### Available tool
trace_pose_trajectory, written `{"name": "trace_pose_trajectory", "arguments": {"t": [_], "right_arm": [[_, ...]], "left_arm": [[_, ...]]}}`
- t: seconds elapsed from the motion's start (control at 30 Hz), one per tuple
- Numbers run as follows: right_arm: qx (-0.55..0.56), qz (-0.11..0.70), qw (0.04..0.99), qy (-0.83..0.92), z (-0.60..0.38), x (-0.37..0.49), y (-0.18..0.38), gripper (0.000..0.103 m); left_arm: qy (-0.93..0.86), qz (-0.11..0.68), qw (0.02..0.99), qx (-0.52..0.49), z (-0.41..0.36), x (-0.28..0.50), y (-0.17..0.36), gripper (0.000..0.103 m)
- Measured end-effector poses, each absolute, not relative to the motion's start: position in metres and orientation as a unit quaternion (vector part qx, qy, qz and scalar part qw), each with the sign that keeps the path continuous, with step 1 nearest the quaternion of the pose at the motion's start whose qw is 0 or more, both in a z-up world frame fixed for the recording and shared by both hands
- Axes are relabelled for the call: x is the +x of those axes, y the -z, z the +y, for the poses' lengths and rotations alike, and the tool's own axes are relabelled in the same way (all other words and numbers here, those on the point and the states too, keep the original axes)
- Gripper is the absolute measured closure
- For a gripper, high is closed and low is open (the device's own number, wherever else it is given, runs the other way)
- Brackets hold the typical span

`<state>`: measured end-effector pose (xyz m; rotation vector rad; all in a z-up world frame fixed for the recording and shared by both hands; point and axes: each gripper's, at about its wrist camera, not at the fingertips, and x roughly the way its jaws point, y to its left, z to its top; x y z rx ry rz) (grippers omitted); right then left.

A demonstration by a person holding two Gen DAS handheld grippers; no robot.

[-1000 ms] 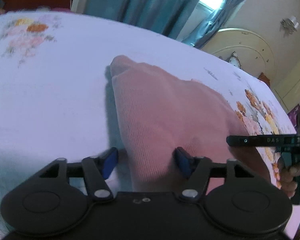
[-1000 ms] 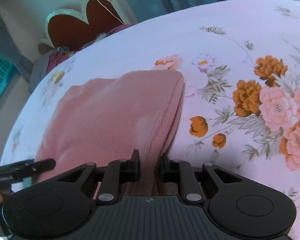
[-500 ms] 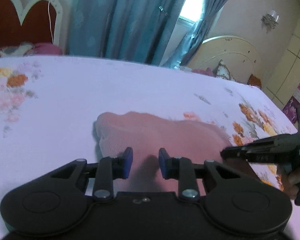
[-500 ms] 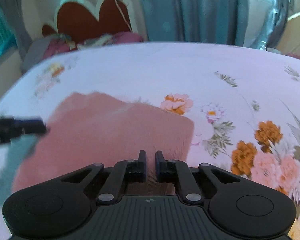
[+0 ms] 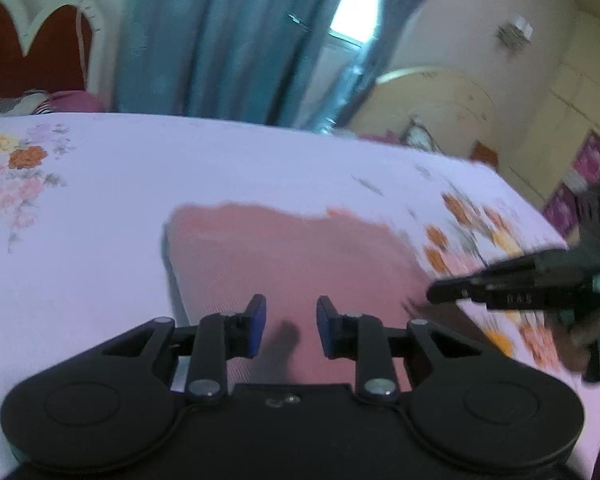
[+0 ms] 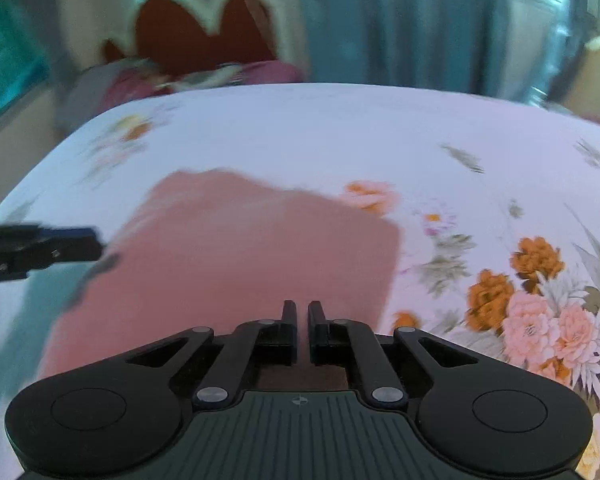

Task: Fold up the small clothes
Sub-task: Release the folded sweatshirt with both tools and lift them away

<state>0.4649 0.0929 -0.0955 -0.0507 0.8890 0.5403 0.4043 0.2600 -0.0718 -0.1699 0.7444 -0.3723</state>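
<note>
A pink ribbed garment (image 5: 300,248) lies folded and flat on the floral bed sheet (image 5: 100,220). My left gripper (image 5: 290,312) hovers over its near edge. Its blue pads are closing, and only the cloth lying below shows in the gap between them. In the right wrist view the same garment (image 6: 240,248) lies below my right gripper (image 6: 302,308). That gripper's jaws are closing to a thin slit with nothing between them. Each gripper shows in the other's view: the right gripper (image 5: 500,284) at the garment's right side and the left gripper (image 6: 40,244) at its left side.
The white sheet (image 6: 340,128) with orange and pink flowers covers the bed all around the garment. A red headboard (image 6: 208,28) with pillows stands at the far end, with blue curtains (image 5: 220,40) behind. A hand (image 5: 592,332) holds the right gripper.
The left jaws narrowed from wide around the garment's edge and lifted off it. The right jaws let go of the folded edge, rose and drew together. The garment stays flat.
</note>
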Motion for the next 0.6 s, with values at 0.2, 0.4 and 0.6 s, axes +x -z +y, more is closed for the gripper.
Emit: {"name": "trace_pose_trajectory", "arguments": {"t": [0.2,0.4,0.6], "right_arm": [[-0.038,0.447,0.862,-0.237,0.076,0.455,0.128,0.103],[0.016,0.436,0.874,-0.213,0.062,0.448,0.118,0.103],[-0.017,0.43,0.862,-0.268,0.057,0.394,0.106,0.103]], "left_arm": [[0.163,0.385,0.904,-0.087,0.256,0.389,0.101,0.078],[0.142,0.378,0.911,-0.079,0.249,0.376,0.088,0.083],[0.134,0.376,0.914,-0.071,0.238,0.329,0.079,0.083]]}}
